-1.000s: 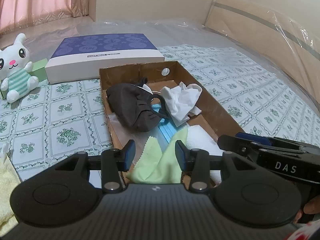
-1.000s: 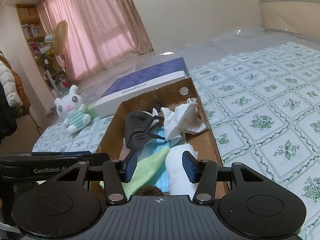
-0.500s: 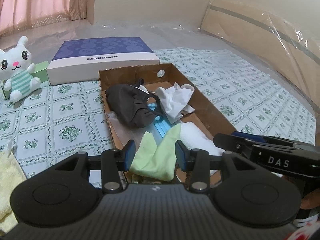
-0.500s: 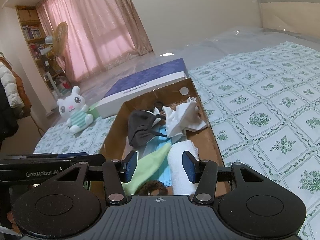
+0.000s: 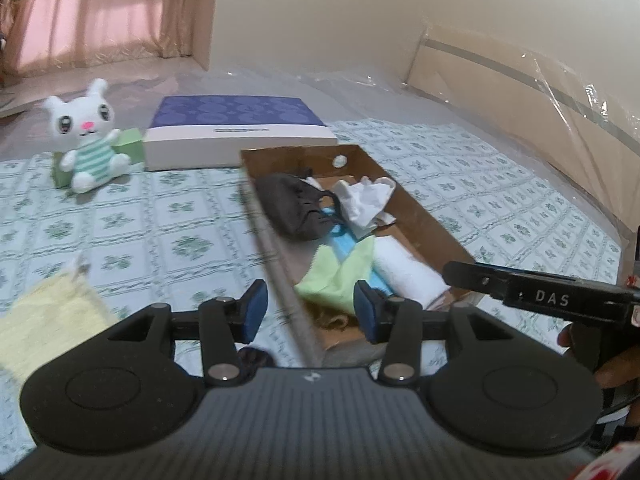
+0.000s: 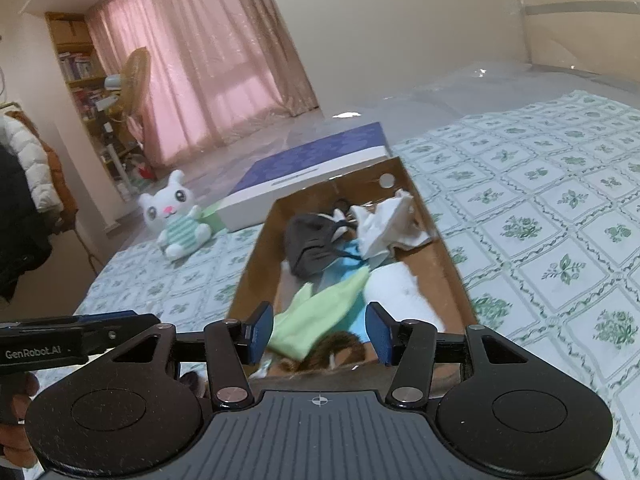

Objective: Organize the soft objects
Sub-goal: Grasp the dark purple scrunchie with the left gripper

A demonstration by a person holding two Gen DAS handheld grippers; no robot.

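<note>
A shallow cardboard box (image 5: 424, 216) (image 6: 444, 256) lies on the patterned bedspread. It holds a dark grey mask (image 5: 296, 208) (image 6: 312, 244), a crumpled white cloth (image 5: 364, 200) (image 6: 384, 228), a blue mask (image 5: 340, 246), a light green cloth (image 5: 340, 276) (image 6: 320, 312) and a rolled white towel (image 5: 404, 272) (image 6: 400, 292). My left gripper (image 5: 307, 312) hovers over the box's near left edge, its jaws opening with nothing between them. My right gripper (image 6: 319, 334) hangs open and empty above the box's near end. A yellow towel (image 5: 44, 320) lies at the lower left.
A white plush bunny (image 5: 86, 136) (image 6: 176, 216) leans on a green block (image 5: 132, 146) beside a flat purple-and-white box (image 5: 236, 130) (image 6: 316, 168). A brown fuzzy item (image 6: 332, 354) sits at the box's near end. A plastic-wrapped headboard (image 5: 532, 120) rises at the right.
Both grippers have pulled back from the box, so it looks smaller and farther. The left one moved more and slid left, and its jaws stand slightly wider.
</note>
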